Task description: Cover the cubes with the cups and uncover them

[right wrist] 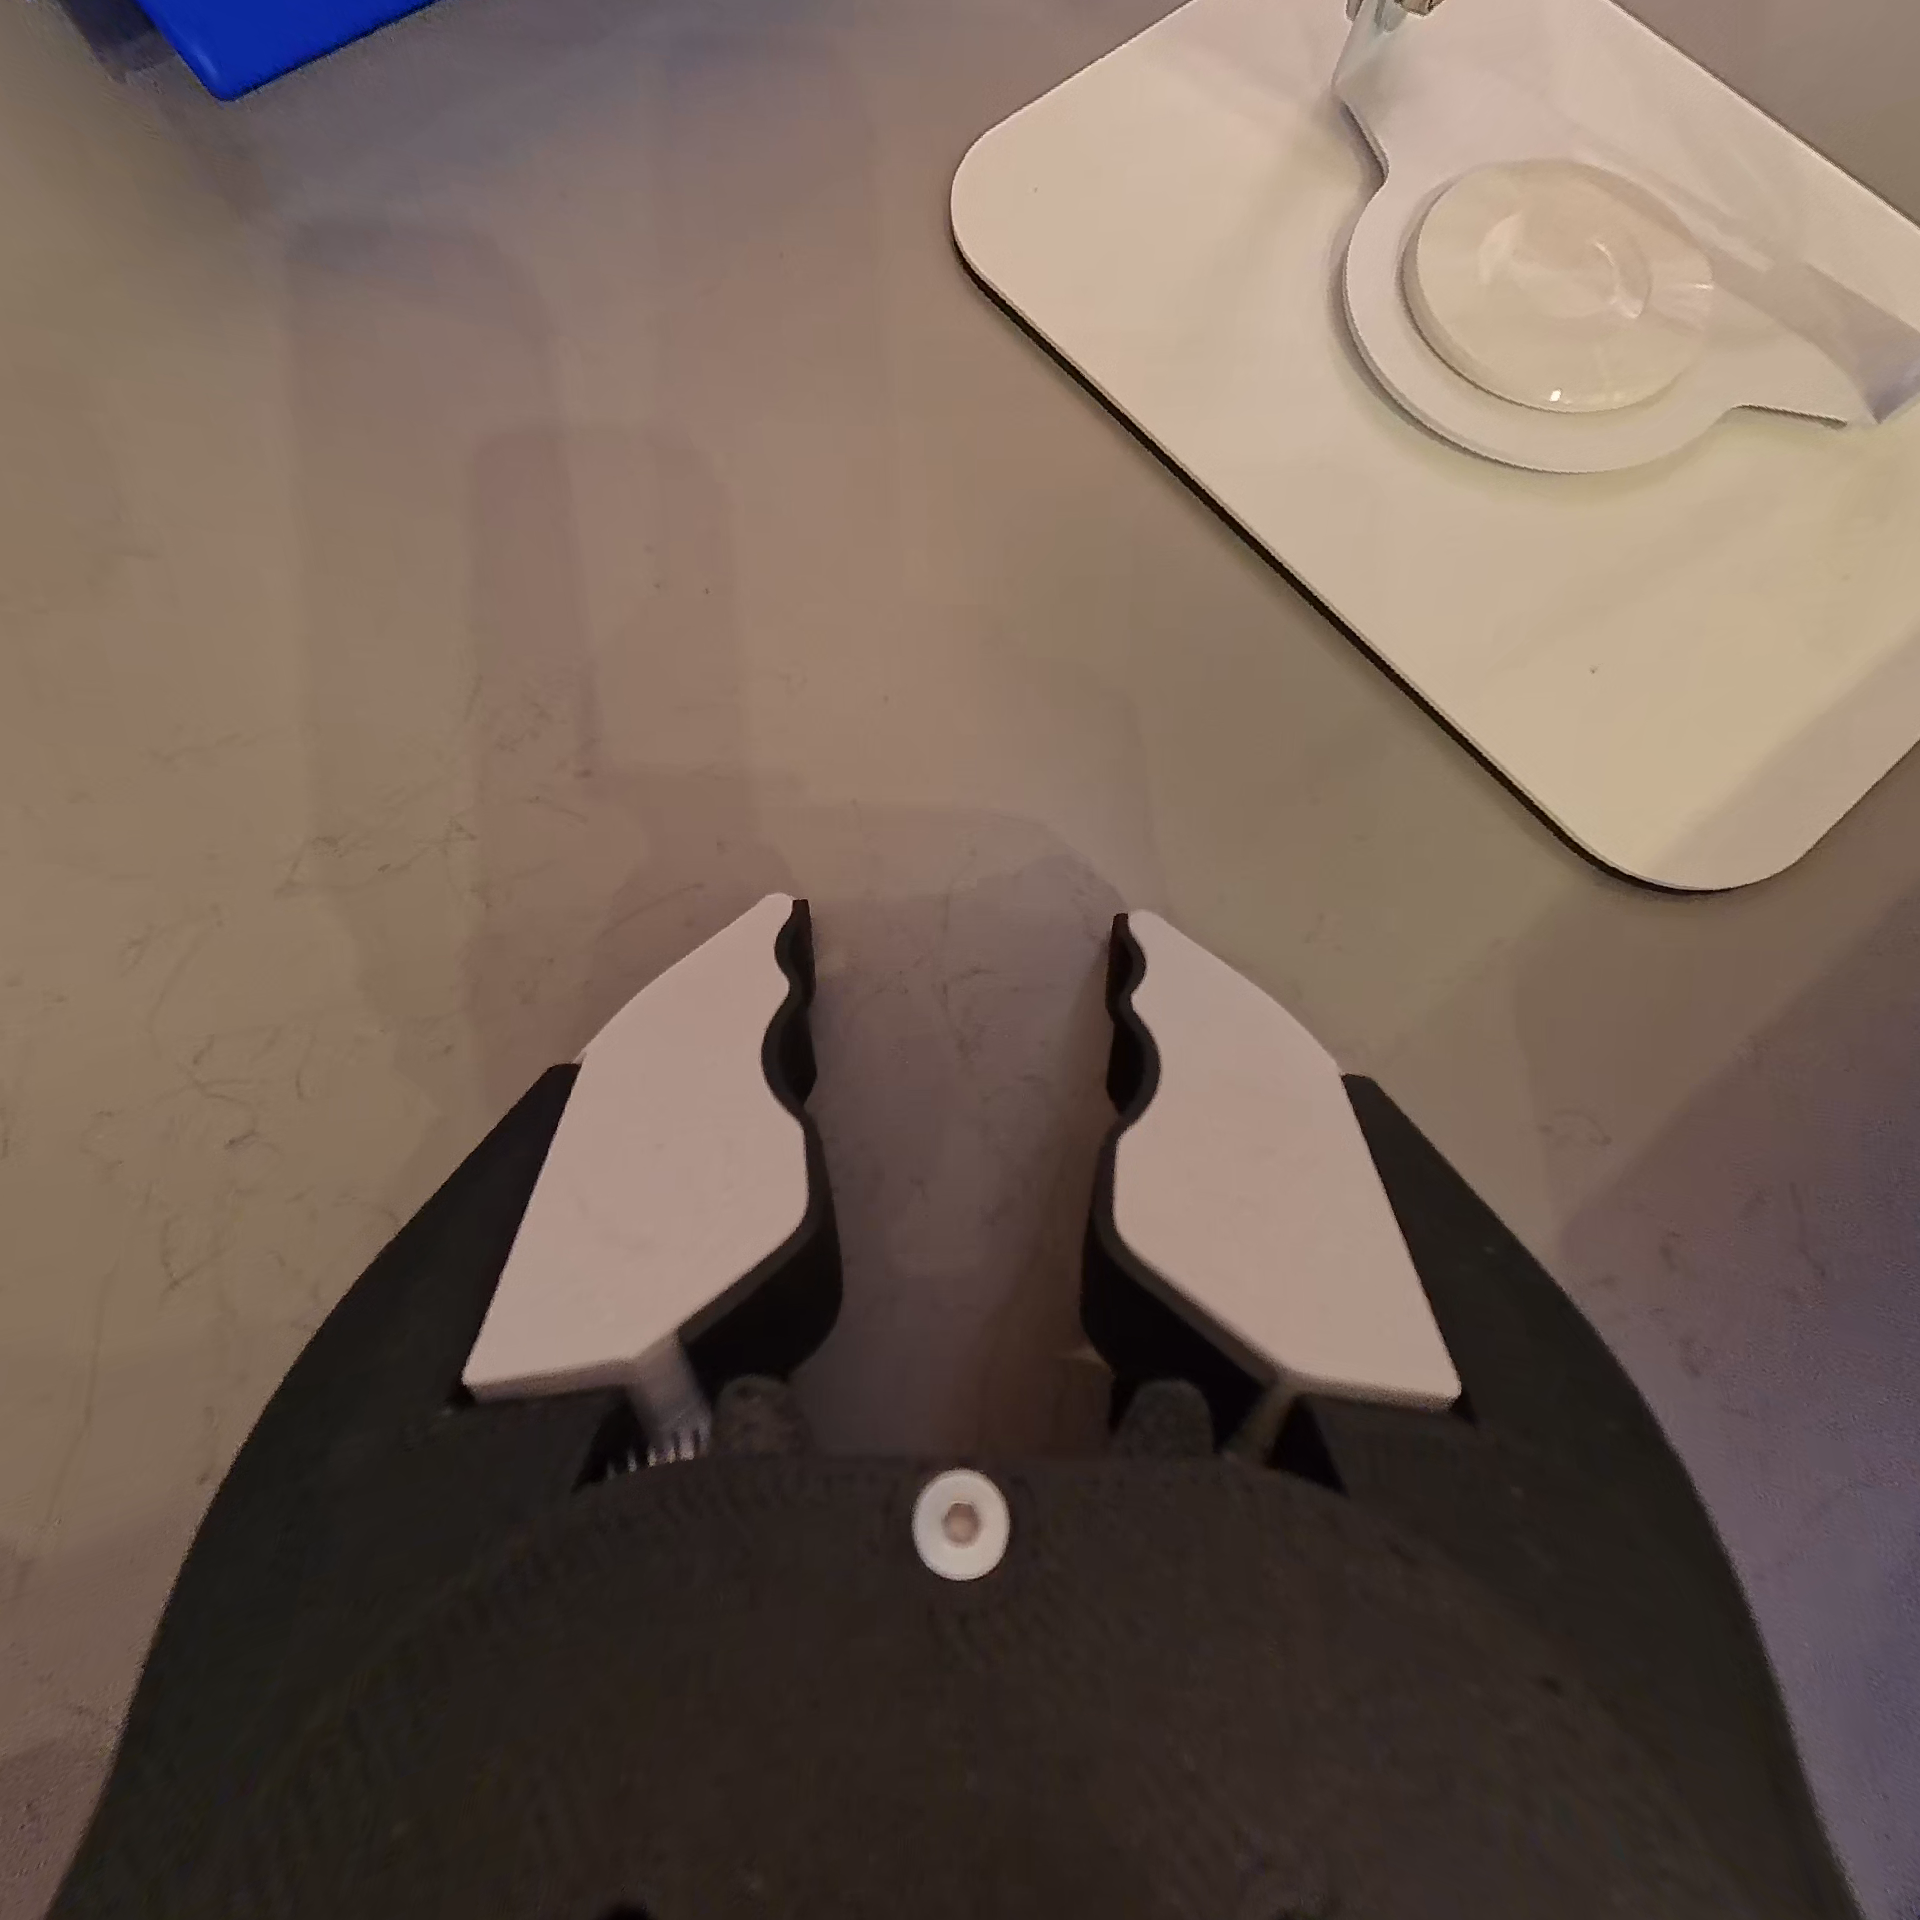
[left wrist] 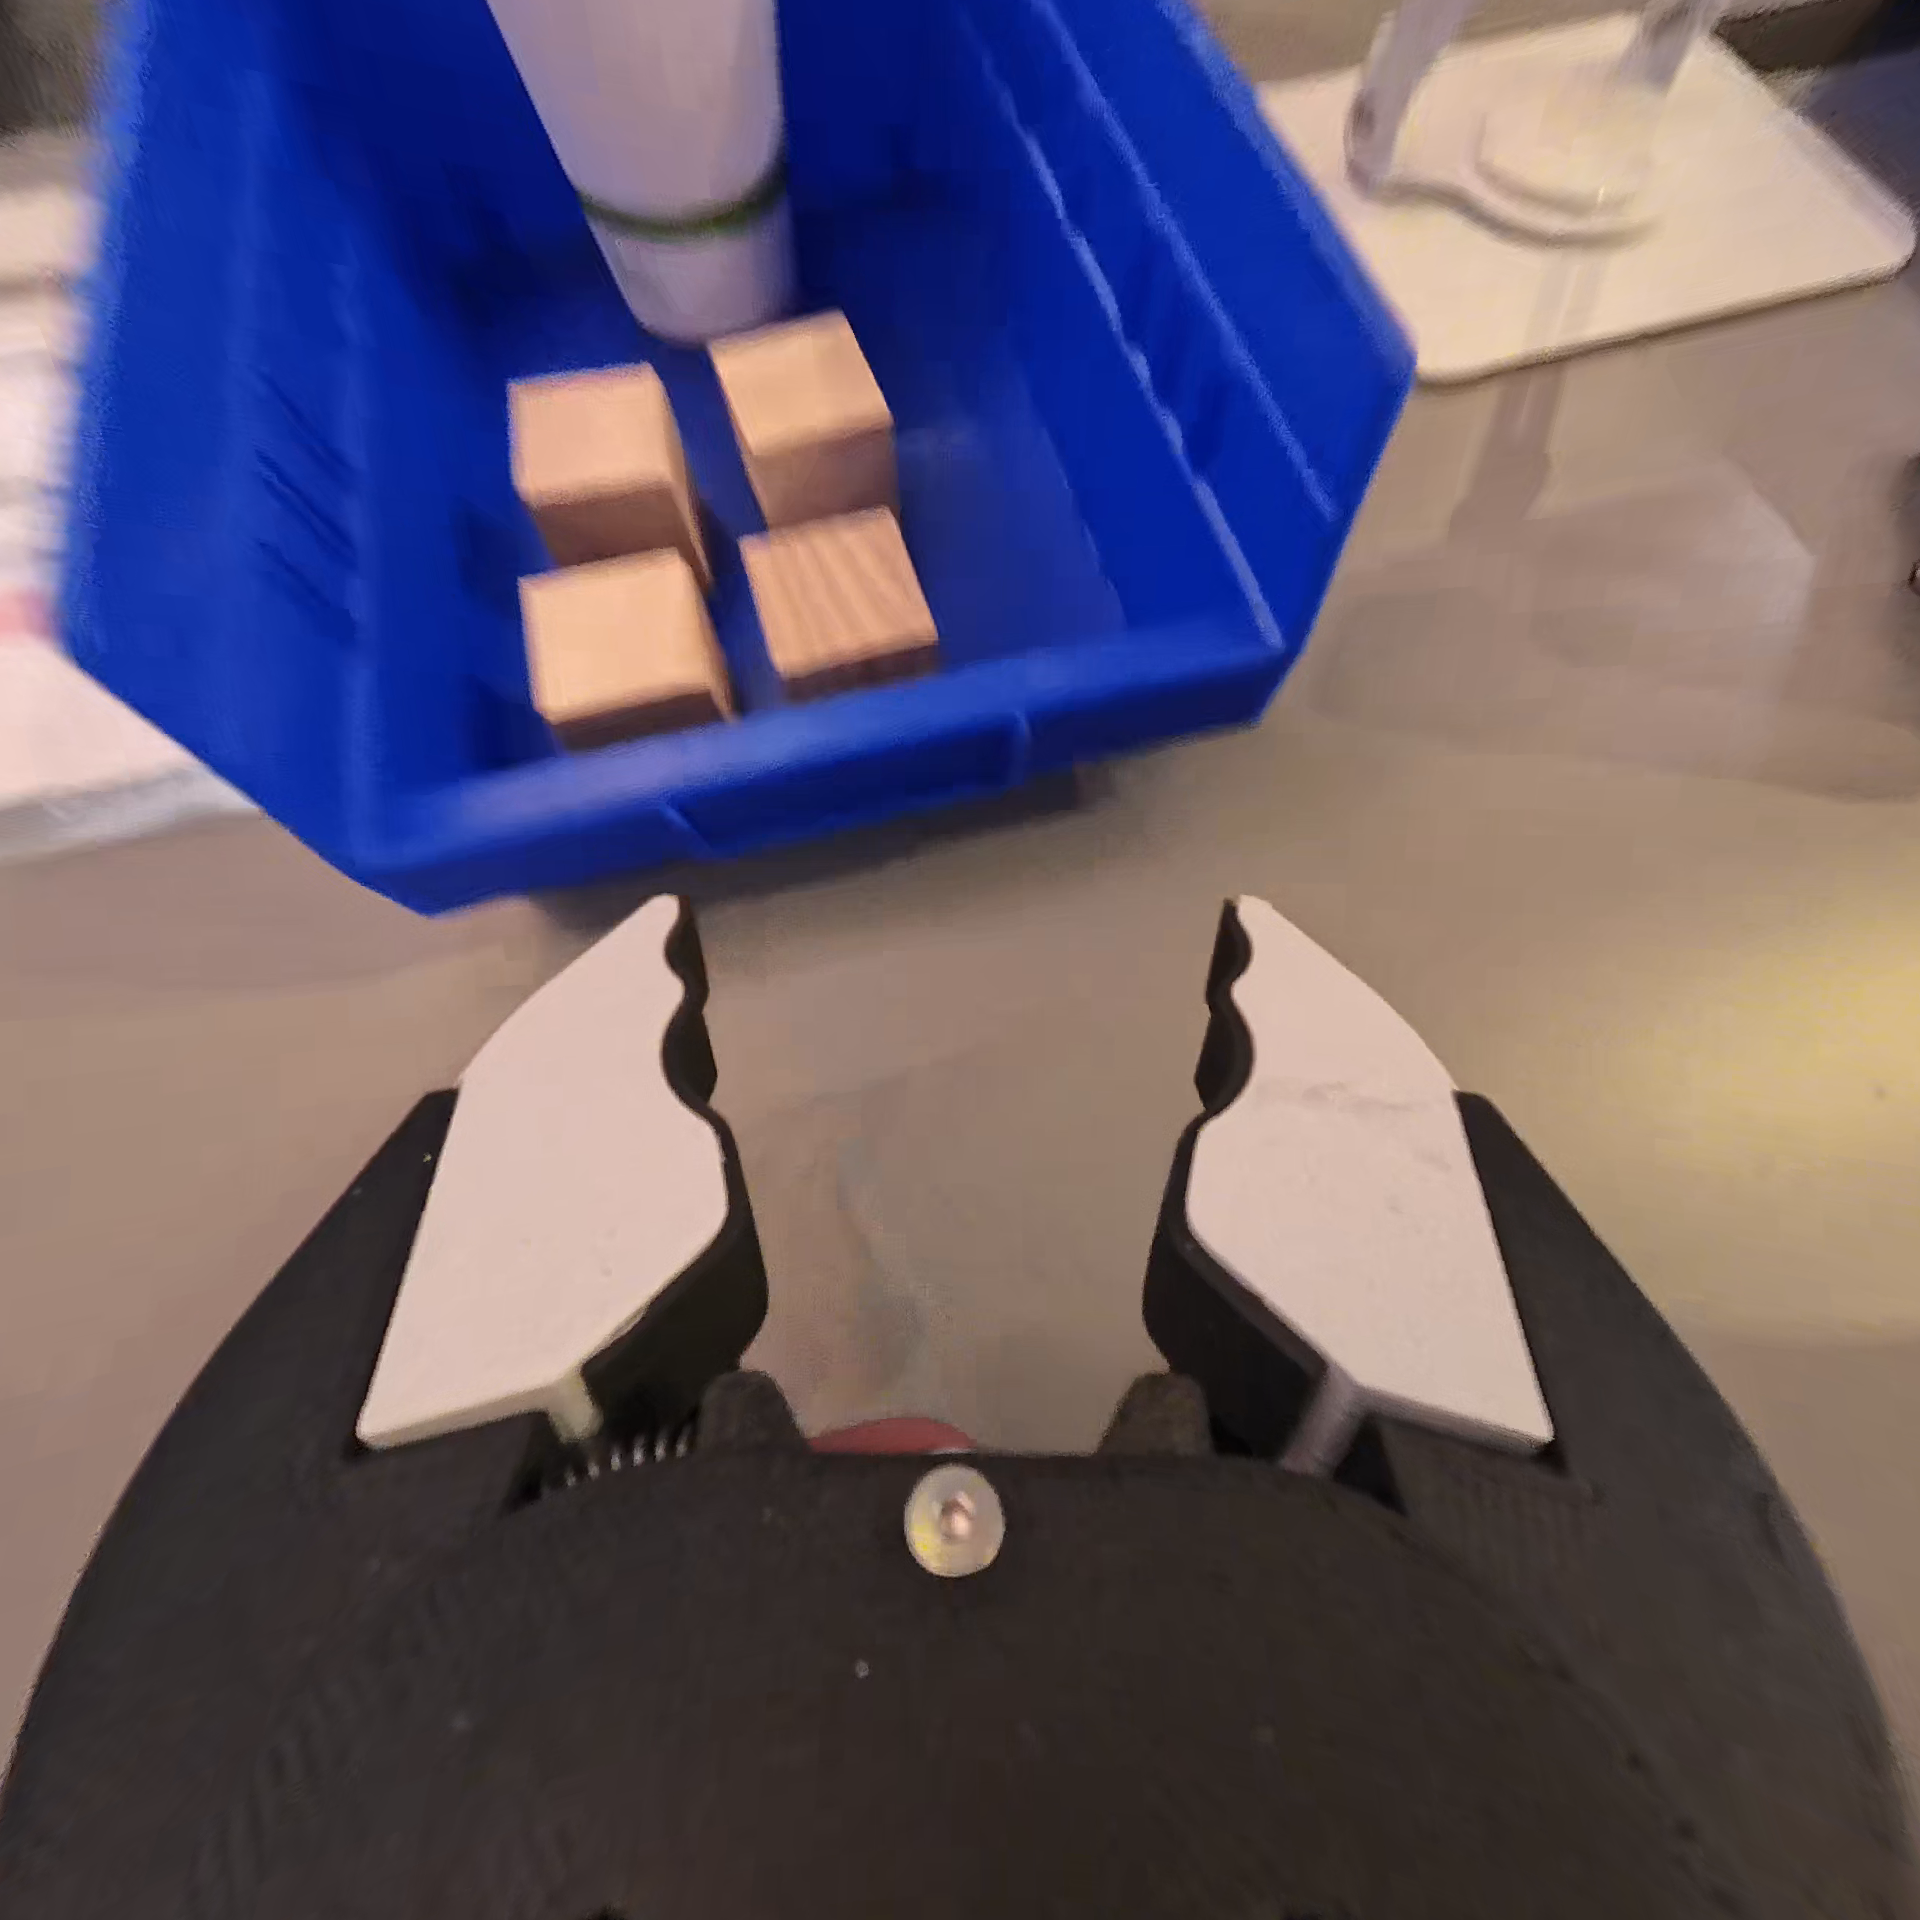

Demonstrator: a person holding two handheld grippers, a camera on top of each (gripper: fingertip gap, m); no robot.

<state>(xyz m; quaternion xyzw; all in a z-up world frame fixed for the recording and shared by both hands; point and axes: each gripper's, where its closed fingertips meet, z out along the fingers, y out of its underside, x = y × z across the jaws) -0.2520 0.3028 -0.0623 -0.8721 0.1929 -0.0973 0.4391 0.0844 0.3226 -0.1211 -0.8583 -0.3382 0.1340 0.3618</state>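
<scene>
In the left wrist view a blue bin (left wrist: 1039, 717) holds several wooden cubes (left wrist: 623, 644) in a tight block. A stack of white paper cups (left wrist: 675, 166) with a green ring stands in the bin just behind the cubes. My left gripper (left wrist: 956, 914) is open and empty, above the grey table just in front of the bin's near wall. My right gripper (right wrist: 961, 920) is open and empty above bare table. A corner of the blue bin (right wrist: 260, 42) shows at the top left of the right wrist view.
A white rectangular base plate (right wrist: 1351, 582) with a round clear pad and a clear stand lies on the grey table to the right of the bin; it also shows in the left wrist view (left wrist: 1662, 260). White paper (left wrist: 62, 727) lies left of the bin.
</scene>
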